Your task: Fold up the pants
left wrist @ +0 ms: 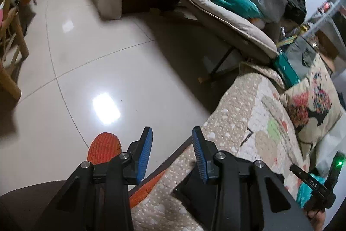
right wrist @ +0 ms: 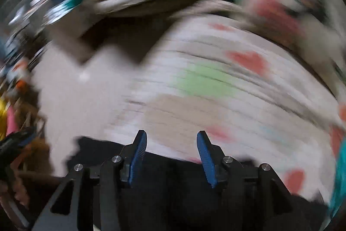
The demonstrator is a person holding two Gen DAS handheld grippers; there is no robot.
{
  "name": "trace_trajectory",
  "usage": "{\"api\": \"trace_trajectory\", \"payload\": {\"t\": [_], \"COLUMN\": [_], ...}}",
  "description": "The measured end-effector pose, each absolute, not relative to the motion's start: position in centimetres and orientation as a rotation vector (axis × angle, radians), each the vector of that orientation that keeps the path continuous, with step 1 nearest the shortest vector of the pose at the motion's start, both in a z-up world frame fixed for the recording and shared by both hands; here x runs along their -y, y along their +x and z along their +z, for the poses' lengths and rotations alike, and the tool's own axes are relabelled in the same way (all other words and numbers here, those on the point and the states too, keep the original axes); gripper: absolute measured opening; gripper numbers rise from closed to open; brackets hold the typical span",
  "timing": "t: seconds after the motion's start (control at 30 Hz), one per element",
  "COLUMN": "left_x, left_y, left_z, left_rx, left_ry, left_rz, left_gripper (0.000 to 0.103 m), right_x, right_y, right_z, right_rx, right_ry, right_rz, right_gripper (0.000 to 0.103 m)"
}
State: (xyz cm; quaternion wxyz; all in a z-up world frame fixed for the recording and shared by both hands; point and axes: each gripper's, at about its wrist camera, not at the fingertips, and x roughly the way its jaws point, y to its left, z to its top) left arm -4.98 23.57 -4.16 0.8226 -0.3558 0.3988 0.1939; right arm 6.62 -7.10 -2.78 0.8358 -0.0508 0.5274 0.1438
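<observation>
Black pants [right wrist: 173, 187] lie on a patterned quilt [right wrist: 205, 90], filling the bottom of the blurred right wrist view, under my right gripper [right wrist: 172, 140], which is open and empty just above them. My left gripper [left wrist: 172, 135] is open and empty, held over the quilt's front edge [left wrist: 237, 114] and the tiled floor [left wrist: 97, 57]. The pants do not show clearly in the left wrist view. The other gripper's black body [left wrist: 317, 185] shows at the lower right of the left wrist view.
An orange shoe [left wrist: 103, 148] is on the floor by the left fingers. A floral cushion [left wrist: 313, 105] lies on the quilt. A padded chair [left wrist: 227, 21] piled with bags and boxes stands beyond. Wooden furniture [left wrist: 10, 53] stands at left.
</observation>
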Motion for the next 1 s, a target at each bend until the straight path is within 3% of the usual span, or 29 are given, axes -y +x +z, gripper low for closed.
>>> {"api": "trace_trajectory", "payload": {"t": [0.13,0.27,0.33,0.4,0.67,0.8,0.93,0.97,1.0], "left_x": [-21.6,-19.0,-17.2,-14.7,-10.3,-9.9,-9.6,-9.7,-9.8], "left_y": [-3.8,-2.9,-2.5,-1.8,-0.3,-0.5,-0.5,-0.6,-0.6], "left_z": [-3.9,-3.1,-2.9,-3.2,-8.0,-8.4,-8.5,-8.5,-8.4], "left_rx": [-0.861,-0.846,-0.854,-0.891,-1.155,-1.159,-1.163,-1.164,-1.166], "left_ry": [-0.685,-0.605,-0.535,-0.462,-0.331,-0.273,-0.231,-0.228,-0.232], "left_rz": [0.375,0.249,0.19,0.125,0.08,0.093,0.112,0.112,0.113], "left_gripper": [0.037,0.037,0.037,0.037,0.037,0.044,0.051,0.051,0.052], "right_x": [13.0,12.8,11.5,11.5,9.9,10.1,12.6,13.4,14.5], "right_y": [7.4,8.5,8.9,9.4,13.2,15.2,13.3,12.6,11.4], "right_z": [-4.1,-6.8,-8.0,-7.7,-7.4,-7.6,-3.9,-3.1,-2.2], "right_rx": [-1.15,-1.192,-1.202,-1.198,-1.175,-1.156,-1.104,-1.093,-1.081], "right_ry": [-0.048,-0.043,-0.1,-0.078,-0.155,-0.167,-0.108,-0.104,-0.099], "right_rz": [0.243,0.305,0.306,0.322,0.208,0.126,0.109,0.1,0.084], "right_gripper": [0.055,0.067,0.064,0.015,0.0,0.001,0.006,0.016,0.036]}}
